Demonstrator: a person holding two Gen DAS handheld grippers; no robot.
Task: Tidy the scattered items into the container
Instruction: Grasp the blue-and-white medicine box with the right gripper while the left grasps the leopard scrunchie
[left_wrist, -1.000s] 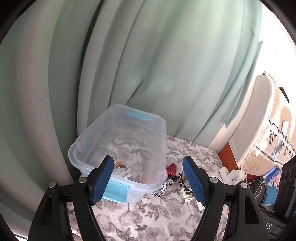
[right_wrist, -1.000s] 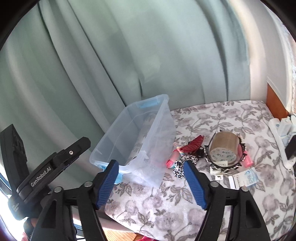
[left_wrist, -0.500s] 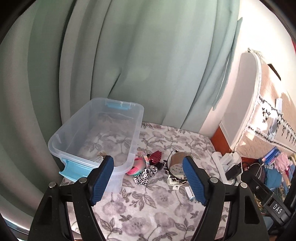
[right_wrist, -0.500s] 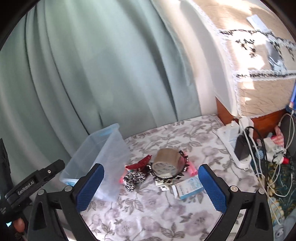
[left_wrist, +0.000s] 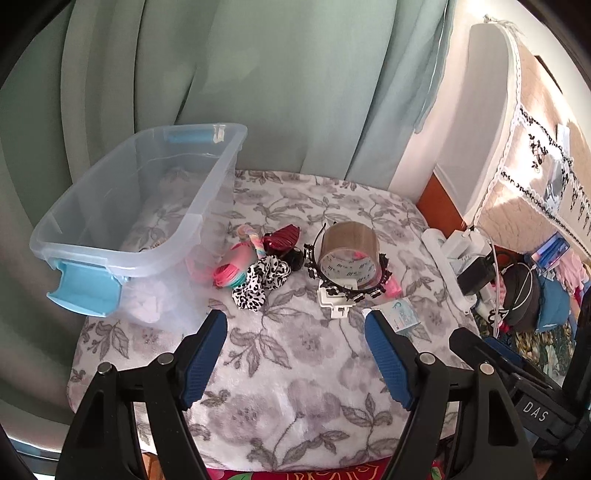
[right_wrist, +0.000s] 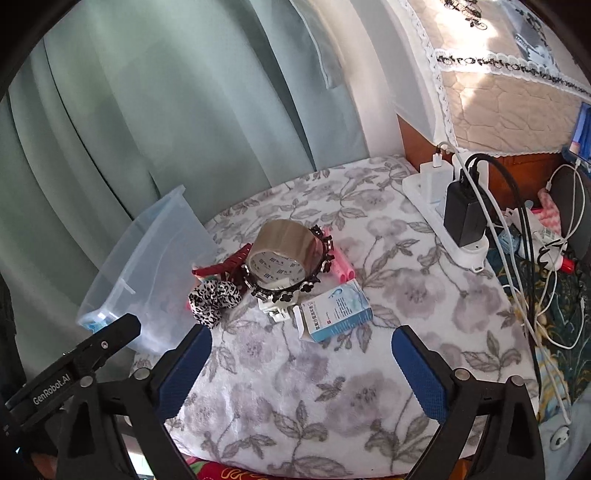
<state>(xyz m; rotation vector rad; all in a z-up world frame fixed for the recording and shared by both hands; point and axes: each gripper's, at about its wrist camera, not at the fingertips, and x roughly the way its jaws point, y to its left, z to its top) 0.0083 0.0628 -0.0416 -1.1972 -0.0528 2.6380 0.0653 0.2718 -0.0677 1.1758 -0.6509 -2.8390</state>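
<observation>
A clear plastic bin (left_wrist: 207, 206) with blue latches stands at the table's left; it also shows in the right wrist view (right_wrist: 147, 266). Beside it lies a heap: a brown tape roll (left_wrist: 349, 251) (right_wrist: 284, 251) inside a black flowered headband (left_wrist: 376, 291), a leopard scrunchie (left_wrist: 262, 282) (right_wrist: 214, 299), a pink-teal toy (left_wrist: 234, 267), a red hair clip (left_wrist: 284, 236), a white clip (left_wrist: 334, 304) and a small blue-white box (right_wrist: 334, 310) (left_wrist: 400, 315). My left gripper (left_wrist: 295, 354) and right gripper (right_wrist: 299, 369) are both open and empty, hovering near the table's front, short of the heap.
A floral cloth (right_wrist: 332, 398) covers the table. A white power strip (right_wrist: 450, 221) with chargers and cables lies along the right edge. Green curtains (left_wrist: 258, 74) hang behind. Clutter and cables sit off the table to the right.
Both cameras have swung right and pulled back from the bin, bringing the heap into the centre. The right gripper's jaws have opened wider.
</observation>
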